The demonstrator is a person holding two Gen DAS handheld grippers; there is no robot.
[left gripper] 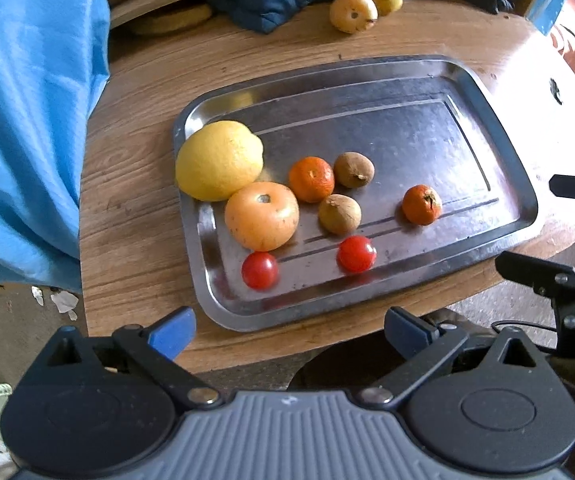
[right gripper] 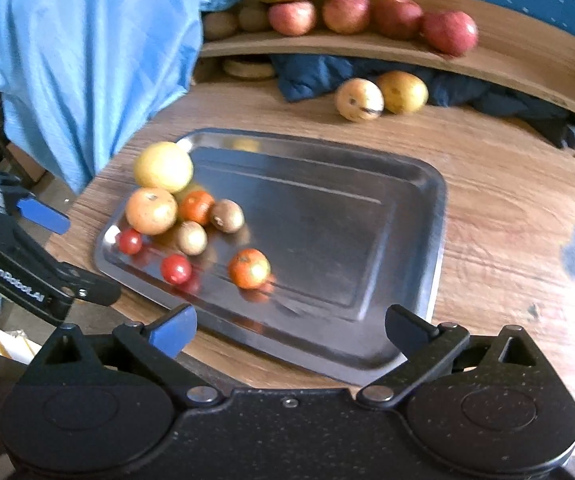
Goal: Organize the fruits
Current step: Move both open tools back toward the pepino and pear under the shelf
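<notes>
Altogether, one tray (left gripper: 499, 216), two cherry tomatoes (left gripper: 356, 254), two tangerines (left gripper: 311, 179)

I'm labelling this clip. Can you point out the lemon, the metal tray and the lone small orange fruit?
lemon (left gripper: 218, 160): left wrist view, middle of its peel.
metal tray (left gripper: 499, 136): left wrist view, right rim.
lone small orange fruit (left gripper: 421, 205): left wrist view, its centre.

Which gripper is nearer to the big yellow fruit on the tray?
Left. The left gripper hovers by the tray's edge near the yellow fruit; the right gripper hovers at the opposite end.
</notes>
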